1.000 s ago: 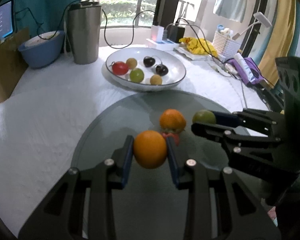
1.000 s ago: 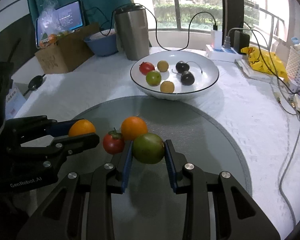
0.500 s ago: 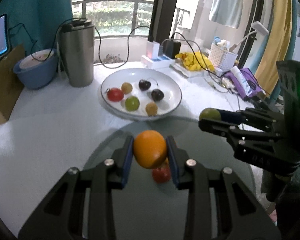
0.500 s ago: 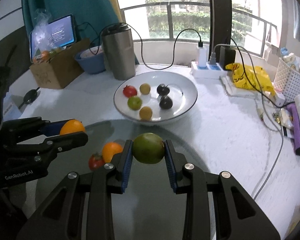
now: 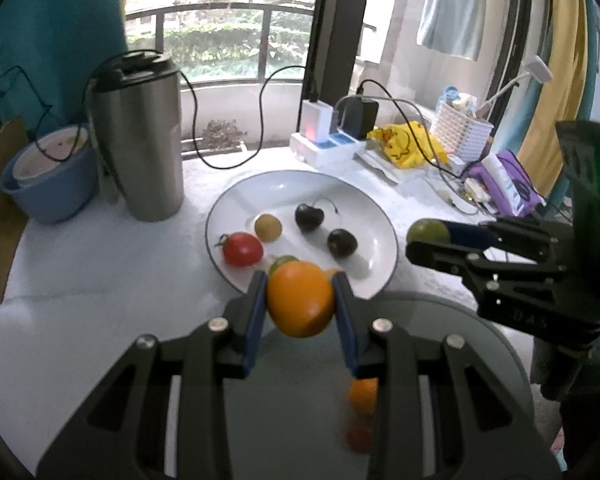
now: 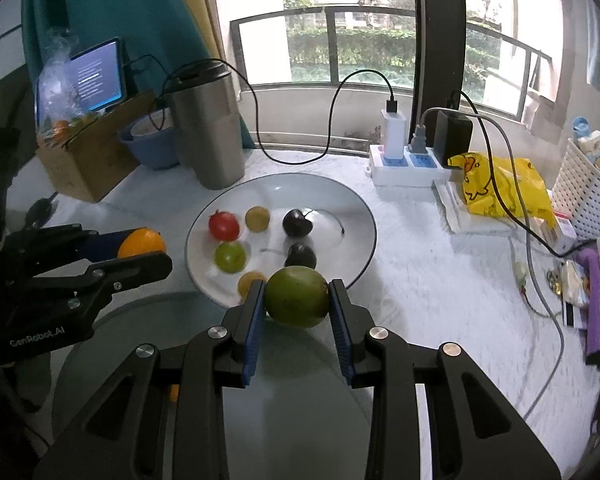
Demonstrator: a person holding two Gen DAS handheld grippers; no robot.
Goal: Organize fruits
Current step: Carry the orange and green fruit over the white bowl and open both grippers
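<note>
L gripper [image 5: 300,304] clamped on orange [image 5: 300,299], held above near rim of plate [image 5: 374,216], at 6 o'clock of it. R gripper [image 6: 297,300] clamped on green fruit [image 6: 297,297], also over plate's near rim. Both fruits lifted clear of desk [image 6: 420,264].

On plate: tomato [image 6: 224,225] at 9 o'clock, yellow fruit [image 6: 257,218] just beside it, two dark cherries [image 6: 297,223] near centre, small green fruit [image 6: 230,256] at 7 o'clock, small orange-yellow fruit [image 6: 247,282] partly hidden behind R gripper.

Left on grey mat [image 5: 480,344]: blurred second orange [image 5: 362,395] and red fruit [image 5: 358,436], close together, below L gripper.

Steel flask [image 5: 138,140] at 10 o'clock of plate, blue bowl [image 5: 46,184] beyond it. Power strip [image 6: 408,168] at 1 o'clock.
</note>
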